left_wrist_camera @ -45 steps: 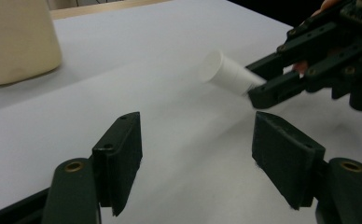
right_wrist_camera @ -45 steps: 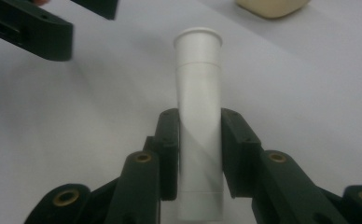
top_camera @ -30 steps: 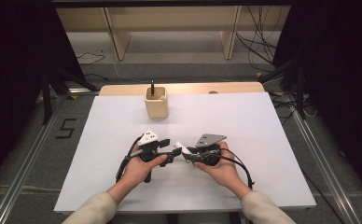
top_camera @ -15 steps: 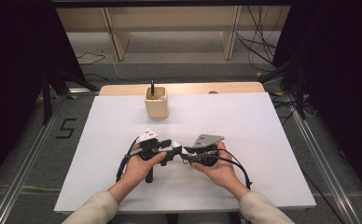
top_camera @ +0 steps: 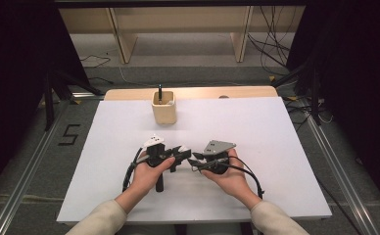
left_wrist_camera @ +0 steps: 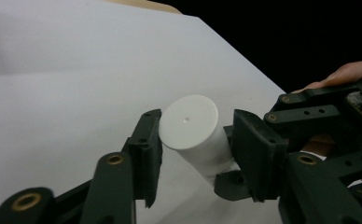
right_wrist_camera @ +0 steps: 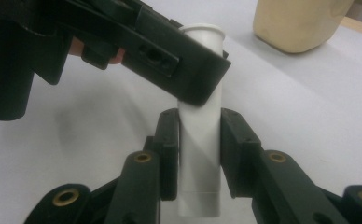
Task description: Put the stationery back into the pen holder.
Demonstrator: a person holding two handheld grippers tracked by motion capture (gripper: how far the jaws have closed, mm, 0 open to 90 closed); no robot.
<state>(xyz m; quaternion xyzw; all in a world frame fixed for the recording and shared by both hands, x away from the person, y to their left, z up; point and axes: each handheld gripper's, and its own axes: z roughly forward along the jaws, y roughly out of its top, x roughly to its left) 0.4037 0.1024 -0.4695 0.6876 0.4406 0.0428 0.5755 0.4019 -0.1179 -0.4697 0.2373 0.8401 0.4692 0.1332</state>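
At centre left of the high view, the left gripper [top_camera: 182, 152] has just been closing its jaws around the cap end of the white tube [left_wrist_camera: 195, 133]; they now touch it. The right gripper [top_camera: 195, 163], centre right, clamps the tube's flat end above the bench [top_camera: 276, 127]. Probably uncapping comes next.

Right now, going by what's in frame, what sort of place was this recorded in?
Probably a lab or recording workstation, not a home. A white sheet-covered table stands between dark curtains, loose black cables trail over the grey floor, and metal floor rails flank the table, one beside a taped numeral 5.
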